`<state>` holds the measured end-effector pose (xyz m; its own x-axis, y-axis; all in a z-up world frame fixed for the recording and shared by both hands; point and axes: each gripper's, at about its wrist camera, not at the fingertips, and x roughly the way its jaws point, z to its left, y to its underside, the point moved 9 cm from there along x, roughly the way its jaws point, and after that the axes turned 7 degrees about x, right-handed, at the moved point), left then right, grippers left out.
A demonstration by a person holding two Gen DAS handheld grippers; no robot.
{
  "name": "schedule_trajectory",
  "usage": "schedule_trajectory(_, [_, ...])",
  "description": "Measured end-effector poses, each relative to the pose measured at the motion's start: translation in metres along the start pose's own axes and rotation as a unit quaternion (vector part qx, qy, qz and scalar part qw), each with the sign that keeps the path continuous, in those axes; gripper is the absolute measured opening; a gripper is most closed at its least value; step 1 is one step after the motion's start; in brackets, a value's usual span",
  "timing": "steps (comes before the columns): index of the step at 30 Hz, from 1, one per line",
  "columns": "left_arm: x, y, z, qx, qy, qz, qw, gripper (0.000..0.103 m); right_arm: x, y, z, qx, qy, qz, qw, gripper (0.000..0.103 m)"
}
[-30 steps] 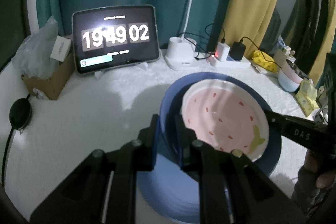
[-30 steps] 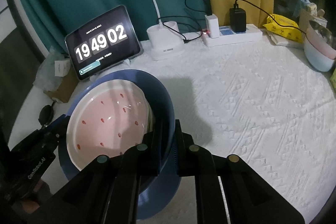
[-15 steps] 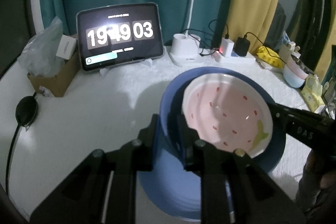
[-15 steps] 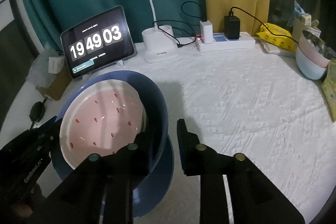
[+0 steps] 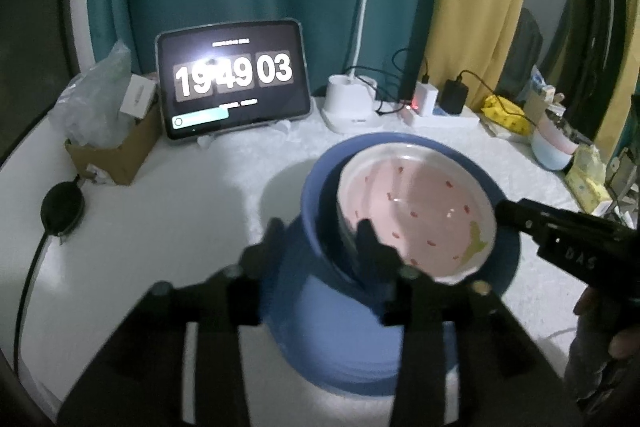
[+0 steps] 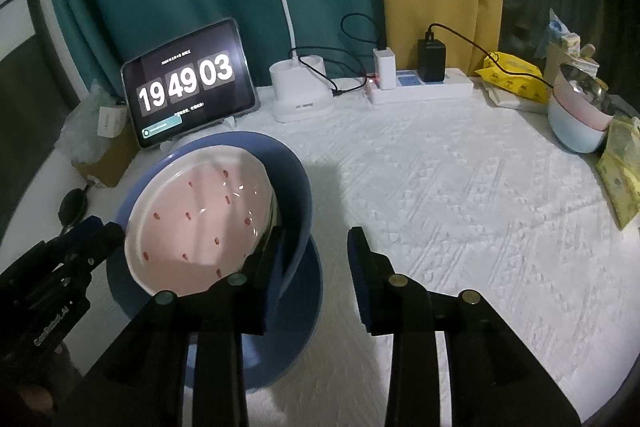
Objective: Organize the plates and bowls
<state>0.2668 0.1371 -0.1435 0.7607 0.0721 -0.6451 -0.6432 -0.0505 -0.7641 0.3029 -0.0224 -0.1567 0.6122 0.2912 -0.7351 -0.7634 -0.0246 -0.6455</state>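
Blue bowl [image 5: 360, 327]: stands on the white textured counter [image 6: 460, 187], apparently on a blue plate [image 6: 308, 307] of like colour.

Pink plate [image 5: 416, 215]: white rim, red specks, a green mark near one edge; rests tilted inside the blue bowl.

Left hand-held gripper [image 5: 320, 239]: black; jaws have just been opening, now partly apart, astride the bowl's near rim, one finger outside and one inside; contact with the rim cannot be told.

Right hand-held gripper [image 6: 316, 247]: black with blue pads; jaws have just been opening, now partly apart. The bowl's rim passes between them; the right pad stands clear, the left lies close against the inner wall. Its body reads "DAS" in the left wrist view.

Tablet [image 6: 188, 83]: propped at the counter's back; clock face reads "19 49 03".

White desk lamp [image 6: 300, 95]: beside the tablet.

Power strip [image 6: 420, 89]: white, with a white and a black charger plugged in and a red light.

Stacked bowls [image 6: 576, 123]: pink inside pale blue, far right edge.

Yellow packet [image 6: 516, 75]: behind them; print illegible.

Cardboard box [image 5: 116, 155]: left of the tablet, holding clear plastic.
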Motion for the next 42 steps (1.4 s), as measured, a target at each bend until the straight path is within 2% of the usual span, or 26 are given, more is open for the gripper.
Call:
schedule_trajectory(9, [-0.025,0.002,-0.008,0.006,-0.002,-0.02,0.9998,0.049,-0.022,0.007,-0.002,-0.004,0.003,-0.012,1.0,0.034])
schedule_trajectory(17, [-0.048,0.005,-0.022,0.012,0.007,-0.037,0.9992,0.063,-0.044,0.015,-0.009,-0.005,0.007,-0.027,1.0,0.034])
schedule_trajectory(24, [-0.069,0.005,-0.037,0.022,0.014,-0.055,0.9982,0.067,-0.07,0.02,-0.013,-0.006,0.01,-0.045,0.999,0.035])
schedule_trajectory(27, [-0.079,0.003,-0.044,0.025,0.018,-0.063,0.9975,0.075,-0.083,0.02,-0.015,-0.007,0.012,-0.057,0.998,0.04])
schedule_trajectory(29, [-0.084,0.002,-0.048,0.027,0.02,-0.067,0.9972,0.084,-0.094,0.019,-0.017,-0.008,0.013,-0.067,0.998,0.04])
schedule_trajectory(31, [-0.092,0.001,-0.054,0.032,0.02,-0.074,0.9965,0.087,-0.102,0.019,-0.02,-0.009,0.016,-0.076,0.997,0.041])
schedule_trajectory(42, [-0.132,-0.014,-0.068,0.025,0.037,-0.116,0.9923,0.09,-0.154,0.016,-0.034,-0.008,0.034,-0.125,0.992,0.041])
